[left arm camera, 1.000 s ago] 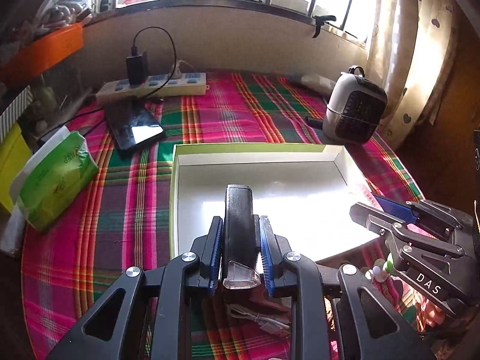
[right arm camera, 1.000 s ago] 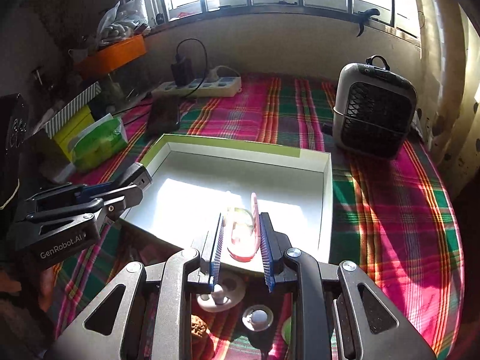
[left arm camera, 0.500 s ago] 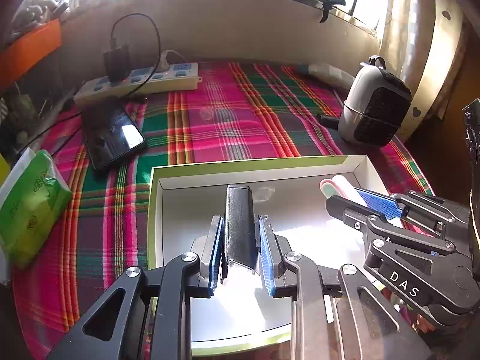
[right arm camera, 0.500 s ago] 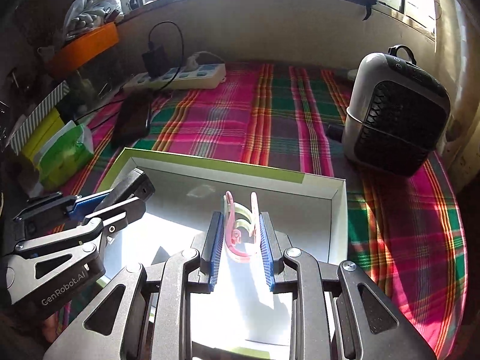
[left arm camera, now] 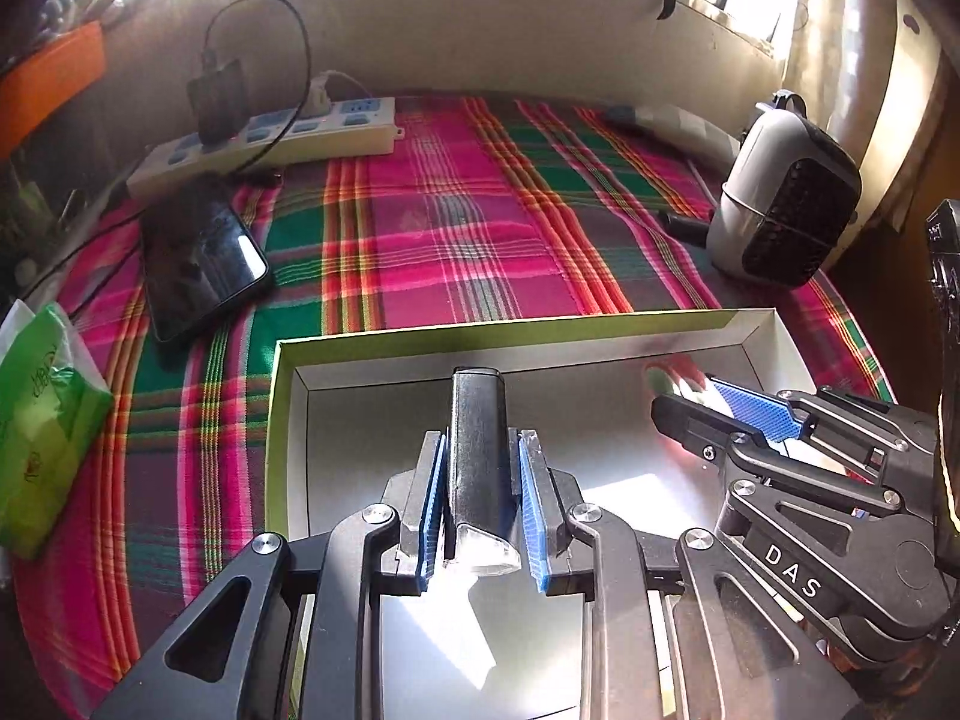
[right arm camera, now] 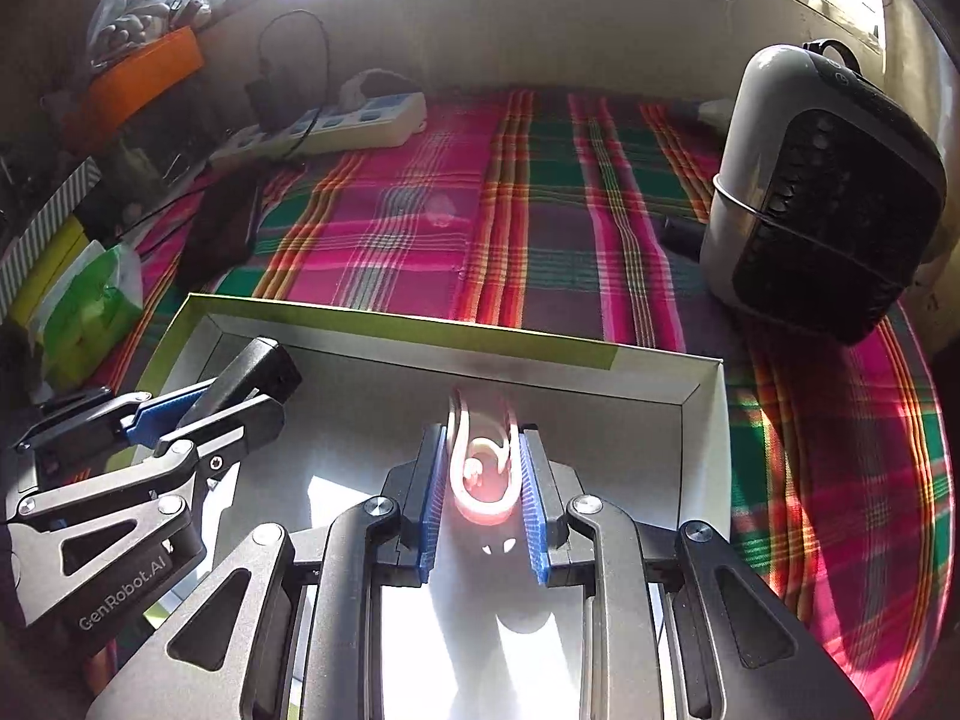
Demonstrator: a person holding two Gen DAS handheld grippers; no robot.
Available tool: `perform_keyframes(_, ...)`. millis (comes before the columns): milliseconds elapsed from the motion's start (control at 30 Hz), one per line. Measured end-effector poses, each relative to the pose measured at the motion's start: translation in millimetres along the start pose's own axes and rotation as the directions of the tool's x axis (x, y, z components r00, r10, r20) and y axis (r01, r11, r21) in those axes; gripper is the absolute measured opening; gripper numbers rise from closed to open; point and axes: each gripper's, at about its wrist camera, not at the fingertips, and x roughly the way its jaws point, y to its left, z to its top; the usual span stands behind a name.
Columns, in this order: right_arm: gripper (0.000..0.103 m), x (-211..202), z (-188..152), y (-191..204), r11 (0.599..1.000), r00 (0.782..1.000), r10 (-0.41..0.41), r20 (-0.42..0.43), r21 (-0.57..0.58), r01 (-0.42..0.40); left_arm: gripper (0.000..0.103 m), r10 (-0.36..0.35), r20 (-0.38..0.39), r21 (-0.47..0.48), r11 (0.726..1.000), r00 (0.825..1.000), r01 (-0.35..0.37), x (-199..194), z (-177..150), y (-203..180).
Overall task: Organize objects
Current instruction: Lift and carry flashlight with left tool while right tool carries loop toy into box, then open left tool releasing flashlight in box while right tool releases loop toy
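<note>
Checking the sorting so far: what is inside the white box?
The box shows bare white floor. Both grippers hang over it, holding a black bar and a pink clip. The floor beneath the grippers is hidden.

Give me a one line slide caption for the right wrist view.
Right gripper holds a pink clip over the white box, left gripper beside it with a black item.

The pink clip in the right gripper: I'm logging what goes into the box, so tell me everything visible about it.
The pink clip is a glossy, translucent plastic loop with a paler hooked piece inside. The right gripper is shut on it, blue pads pressing both sides. It hangs over the white floor of the green-rimmed box; whether it touches the floor is unclear.
</note>
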Motion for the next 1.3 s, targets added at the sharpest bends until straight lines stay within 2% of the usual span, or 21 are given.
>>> perform_keyframes(700,0.025,-0.1,0.9,-2.9,1.0,1.0,-0.006,0.017,0.0,0.006,0.022,-0.005,-0.013,-0.004,1.0,1.0,0.005,6.2,3.1,0.6)
perform_keyframes(867,0.039,-1.9,-0.9,-3.9,1.0,1.0,-0.01,0.019,0.009,0.009,0.027,0.002,-0.004,0.001,1.0,1.0,-0.002,2.2,1.2,0.1)
perform_keyframes(1300,0.04,-23.7,-12.3,-4.2,1.0,0.999,-0.007,0.047,0.028,0.006,0.027,-0.004,0.034,-0.003,1.0,0.999,0.004,-24.4,-9.4,-2.7)
